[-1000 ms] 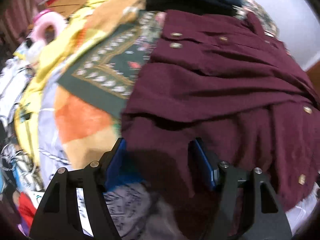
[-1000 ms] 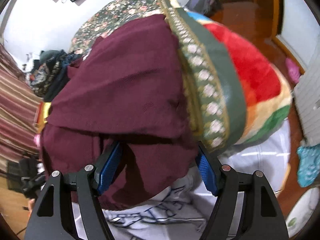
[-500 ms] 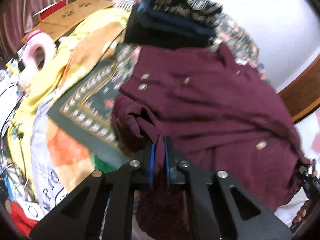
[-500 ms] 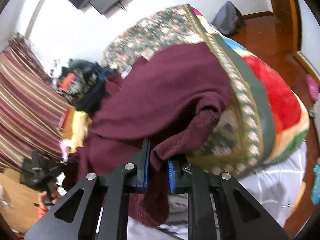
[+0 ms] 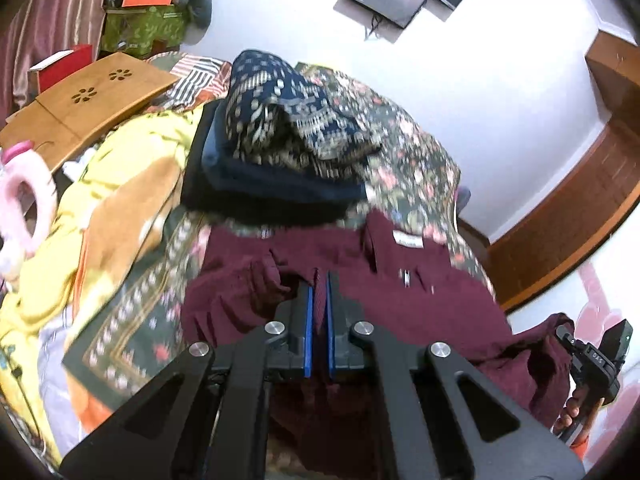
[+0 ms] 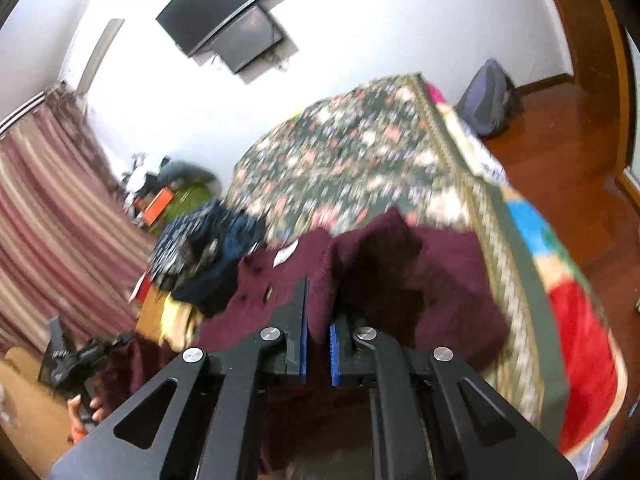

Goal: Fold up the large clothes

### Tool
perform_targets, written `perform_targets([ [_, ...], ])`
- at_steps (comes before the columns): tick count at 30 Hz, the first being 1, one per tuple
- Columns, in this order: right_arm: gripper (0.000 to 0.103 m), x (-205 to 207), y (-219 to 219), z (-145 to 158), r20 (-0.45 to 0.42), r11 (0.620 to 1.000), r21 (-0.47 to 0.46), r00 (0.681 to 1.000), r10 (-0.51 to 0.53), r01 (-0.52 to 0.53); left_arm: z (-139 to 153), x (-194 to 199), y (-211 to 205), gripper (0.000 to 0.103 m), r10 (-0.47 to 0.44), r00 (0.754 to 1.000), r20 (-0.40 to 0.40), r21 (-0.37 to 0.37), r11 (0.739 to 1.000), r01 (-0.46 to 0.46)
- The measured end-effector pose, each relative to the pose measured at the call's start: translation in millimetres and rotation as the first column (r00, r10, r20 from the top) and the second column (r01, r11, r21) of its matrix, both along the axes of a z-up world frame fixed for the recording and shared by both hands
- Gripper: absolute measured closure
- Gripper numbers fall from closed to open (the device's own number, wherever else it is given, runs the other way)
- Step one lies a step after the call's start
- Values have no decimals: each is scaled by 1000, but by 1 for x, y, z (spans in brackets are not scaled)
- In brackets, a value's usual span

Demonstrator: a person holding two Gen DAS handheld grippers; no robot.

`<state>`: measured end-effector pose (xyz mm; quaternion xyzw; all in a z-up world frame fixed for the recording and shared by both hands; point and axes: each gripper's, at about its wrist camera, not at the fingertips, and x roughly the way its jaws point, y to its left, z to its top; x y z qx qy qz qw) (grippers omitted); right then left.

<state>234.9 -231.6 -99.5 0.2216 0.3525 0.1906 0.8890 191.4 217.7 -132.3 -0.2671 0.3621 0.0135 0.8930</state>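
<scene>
Left wrist view: the maroon shirt (image 5: pixel 420 292) lies spread on the bed, and the left claw (image 5: pixel 318 300) is pinched narrow on a raised fold of it, cloth showing between the blue pads. In the right wrist view the right claw (image 6: pixel 318 312) likewise clamps a bunched fold of the same shirt (image 6: pixel 440 280), which drapes up over the fingers. A white neck label (image 5: pixel 408 240) shows at the collar, toward the far side of the bed.

Under the shirt lies a dark floral bedspread (image 5: pixel 404 152) with a patterned green border (image 6: pixel 504 240); beyond the border a bright red, blue and green blanket (image 6: pixel 576 320) hangs off the bed's side. Just past the collar sits a stack of folded dark clothes (image 5: pixel 280 148), topped by a navy printed piece. A yellow and orange cloth (image 5: pixel 132 184) lies to its left, beside a low wooden tray table (image 5: pixel 88 100) and a pink ring toy (image 5: pixel 24 204).

Two dark screens (image 6: pixel 228 20) hang on the white wall, striped curtains (image 6: pixel 52 232) stand to one side, and a backpack (image 6: pixel 488 100) rests on the wood floor (image 6: pixel 568 140).

Both views are motion-blurred. The shirt's near hem is hidden behind the claw bodies, and its buttons are hard to make out.
</scene>
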Motion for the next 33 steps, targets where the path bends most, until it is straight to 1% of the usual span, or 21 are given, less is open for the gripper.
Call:
perform_targets([
  [4, 96, 43, -5, -10, -16, 998, -18, 998, -53, 53, -8, 38, 14, 99, 32, 999, -5, -3, 999, -32],
  [7, 96, 74, -6, -30, -65, 996, -26, 994, -89, 87, -24, 69, 21, 99, 52, 998, -30, -13, 999, -52],
  [10, 96, 94, -10, -40, -93, 994, -38, 990, -109, 106, -40, 92, 22, 99, 59, 996, -61, -7, 998, -59],
  [14, 96, 105, -10, -48, -111, 991, -64, 986, -127, 120, -60, 116, 20, 99, 47, 993, -109, 0, 999, -48],
  [17, 96, 108, -10, -49, -121, 989, -88, 984, -129, 119, -70, 127, 10, 99, 26, 988, -154, 53, 998, -18],
  [19, 96, 108, -9, -48, -120, 986, -124, 985, -125, 110, -70, 129, 0, 99, 5, 984, -177, 115, 993, 16],
  [20, 95, 107, -8, -46, -117, 984, -142, 985, -123, 106, -70, 129, -4, 96, -3, 983, -185, 142, 989, 30],
  [22, 92, 102, -4, -39, -114, 979, -187, 987, -109, 86, -64, 125, -18, 90, -33, 980, -196, 222, 972, 77],
  [23, 91, 99, -2, -34, -110, 976, -202, 989, -102, 78, -63, 124, -21, 82, -42, 979, -197, 240, 967, 90],
  [24, 89, 94, 0, -27, -100, 974, -216, 991, -91, 67, -58, 119, -26, 74, -55, 980, -192, 259, 960, 105],
  [26, 86, 88, 3, -18, -76, 971, -233, 994, -77, 58, -49, 112, -30, 70, -65, 982, -177, 266, 957, 111],
  [28, 72, 76, 5, -6, -43, 968, -247, 997, -62, 50, -41, 106, -31, 69, -71, 984, -165, 265, 957, 114],
  [29, 68, 70, 5, 0, -22, 966, -254, 998, -60, 53, -37, 103, -31, 67, -70, 985, -158, 261, 959, 110],
  [30, 62, 64, 7, 5, -2, 962, -266, 998, -57, 54, -33, 99, -30, 66, -66, 986, -151, 250, 963, 102],
  [31, 58, 60, 10, 8, 16, 957, -284, 999, -51, 54, -30, 96, -30, 65, -65, 987, -145, 237, 967, 99],
  [33, 57, 51, 16, 16, 45, 946, -322, 999, -29, 42, -25, 92, -32, 61, -66, 988, -139, 226, 969, 97],
])
